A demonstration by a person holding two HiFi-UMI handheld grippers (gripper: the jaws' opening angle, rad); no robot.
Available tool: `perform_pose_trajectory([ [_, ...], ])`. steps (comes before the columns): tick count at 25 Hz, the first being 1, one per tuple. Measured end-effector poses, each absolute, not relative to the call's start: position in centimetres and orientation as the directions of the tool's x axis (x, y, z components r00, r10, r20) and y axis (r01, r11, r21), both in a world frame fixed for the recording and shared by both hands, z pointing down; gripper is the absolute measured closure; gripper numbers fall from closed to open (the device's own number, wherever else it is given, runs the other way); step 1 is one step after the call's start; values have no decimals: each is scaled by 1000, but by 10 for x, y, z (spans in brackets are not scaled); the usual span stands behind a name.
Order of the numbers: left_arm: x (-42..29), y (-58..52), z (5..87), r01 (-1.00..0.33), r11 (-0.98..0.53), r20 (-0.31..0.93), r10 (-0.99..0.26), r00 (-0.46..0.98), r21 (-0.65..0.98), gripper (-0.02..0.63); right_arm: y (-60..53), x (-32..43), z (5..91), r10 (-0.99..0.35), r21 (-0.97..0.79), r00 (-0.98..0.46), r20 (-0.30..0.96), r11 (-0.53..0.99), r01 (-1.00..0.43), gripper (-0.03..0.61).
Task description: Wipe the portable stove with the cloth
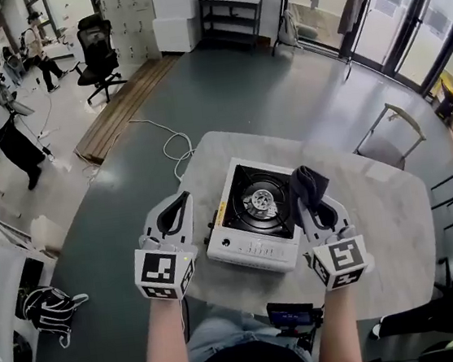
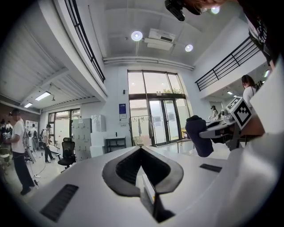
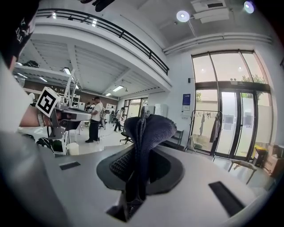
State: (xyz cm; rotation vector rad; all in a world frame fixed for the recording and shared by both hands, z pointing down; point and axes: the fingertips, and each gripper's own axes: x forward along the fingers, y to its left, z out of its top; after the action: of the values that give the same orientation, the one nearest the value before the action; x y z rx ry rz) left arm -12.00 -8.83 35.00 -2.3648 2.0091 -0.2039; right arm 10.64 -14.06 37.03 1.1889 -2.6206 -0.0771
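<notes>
Left gripper (image 1: 182, 202): we find jaws pressed together, empty, confirmed in its own view. Right gripper (image 1: 315, 202): pinching dark cloth (image 3: 148, 126), bunched upright. Portable stove (image 1: 255, 209): on pale table (image 1: 387, 222) between both grippers, shown by head view alone.

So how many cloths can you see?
1. The dark blue knitted cloth is pinched in the fingers of the right gripper, by the right edge of the white portable stove. No other shows; one could be hidden.
</notes>
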Motion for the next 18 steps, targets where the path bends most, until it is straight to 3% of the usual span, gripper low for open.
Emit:
perform_pose_trajectory([
  [12,-150,-151,345,-978,-200,58,-979,197,-65,603,-203,86,361,-729,193,-620,290,679,-708,515],
  [18,-173,-169,360,-980,-198,75,-978,196,-24,603,-241,38,358,-574,299,-693,436,819,-489,516],
])
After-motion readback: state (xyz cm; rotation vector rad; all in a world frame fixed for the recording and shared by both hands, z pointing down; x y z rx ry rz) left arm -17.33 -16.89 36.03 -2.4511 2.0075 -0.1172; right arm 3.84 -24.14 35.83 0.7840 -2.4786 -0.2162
